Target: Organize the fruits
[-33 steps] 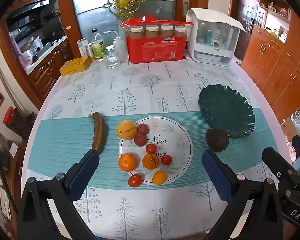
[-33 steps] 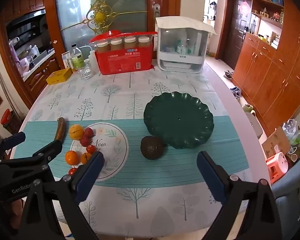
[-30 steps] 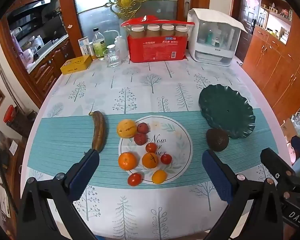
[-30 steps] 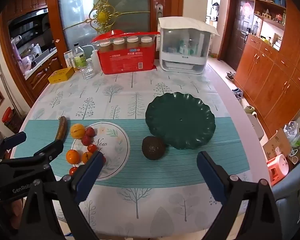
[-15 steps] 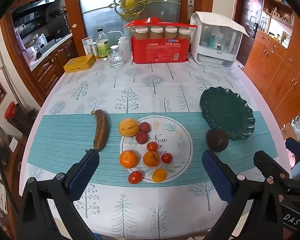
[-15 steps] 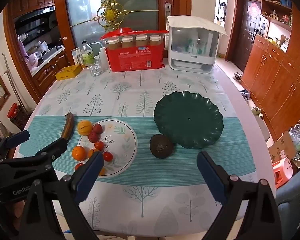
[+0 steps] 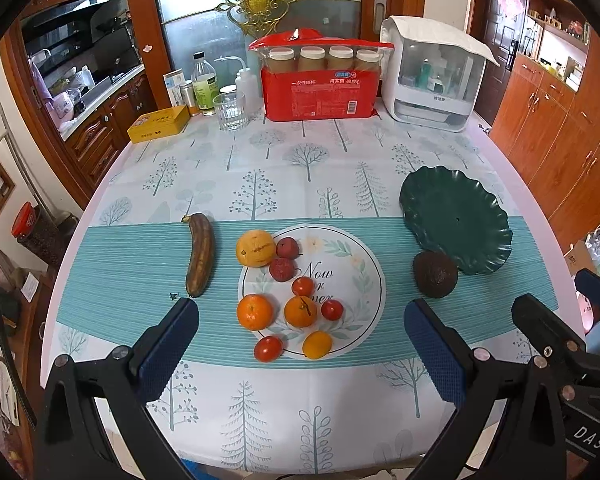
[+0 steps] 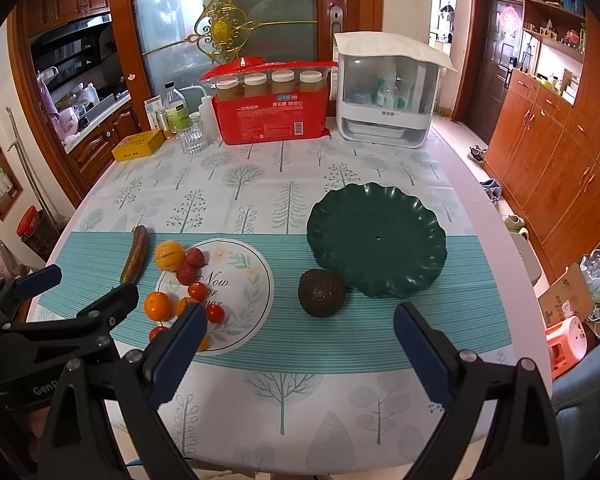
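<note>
fruit count: one banana point(image 7: 199, 255), one avocado point(image 7: 435, 274), maybe nine small fruits; both claws spread, empty.

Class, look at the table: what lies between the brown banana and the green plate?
In the left wrist view, a cluster of oranges and small red fruits lies between the banana and green plate.

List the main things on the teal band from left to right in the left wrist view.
Banana → yellow citrus → printed round mat with small fruits → avocado → green plate.
</note>
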The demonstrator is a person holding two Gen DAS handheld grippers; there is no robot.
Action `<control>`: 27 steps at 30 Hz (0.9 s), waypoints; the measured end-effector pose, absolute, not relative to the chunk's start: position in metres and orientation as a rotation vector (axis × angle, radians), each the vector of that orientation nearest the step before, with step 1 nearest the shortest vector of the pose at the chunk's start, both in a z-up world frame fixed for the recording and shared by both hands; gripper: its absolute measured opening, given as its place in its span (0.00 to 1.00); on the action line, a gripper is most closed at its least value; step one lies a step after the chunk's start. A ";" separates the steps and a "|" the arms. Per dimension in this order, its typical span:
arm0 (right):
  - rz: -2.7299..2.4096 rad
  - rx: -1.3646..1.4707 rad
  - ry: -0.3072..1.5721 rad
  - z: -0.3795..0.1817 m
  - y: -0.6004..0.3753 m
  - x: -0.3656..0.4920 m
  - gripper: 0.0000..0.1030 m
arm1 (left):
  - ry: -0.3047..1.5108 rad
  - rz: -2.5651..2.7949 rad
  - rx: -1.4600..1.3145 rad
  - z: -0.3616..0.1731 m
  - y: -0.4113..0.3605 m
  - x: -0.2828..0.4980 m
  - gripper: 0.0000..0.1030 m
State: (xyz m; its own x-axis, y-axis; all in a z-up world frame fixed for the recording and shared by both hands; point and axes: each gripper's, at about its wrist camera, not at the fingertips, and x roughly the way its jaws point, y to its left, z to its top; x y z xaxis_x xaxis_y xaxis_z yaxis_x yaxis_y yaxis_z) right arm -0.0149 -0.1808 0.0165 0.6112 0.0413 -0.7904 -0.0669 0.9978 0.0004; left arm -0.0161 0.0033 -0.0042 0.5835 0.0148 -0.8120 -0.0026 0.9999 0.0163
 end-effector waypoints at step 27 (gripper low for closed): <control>0.146 -0.014 0.935 0.008 -0.205 -0.012 0.92 | 0.957 0.103 0.011 0.003 -0.017 -0.031 0.99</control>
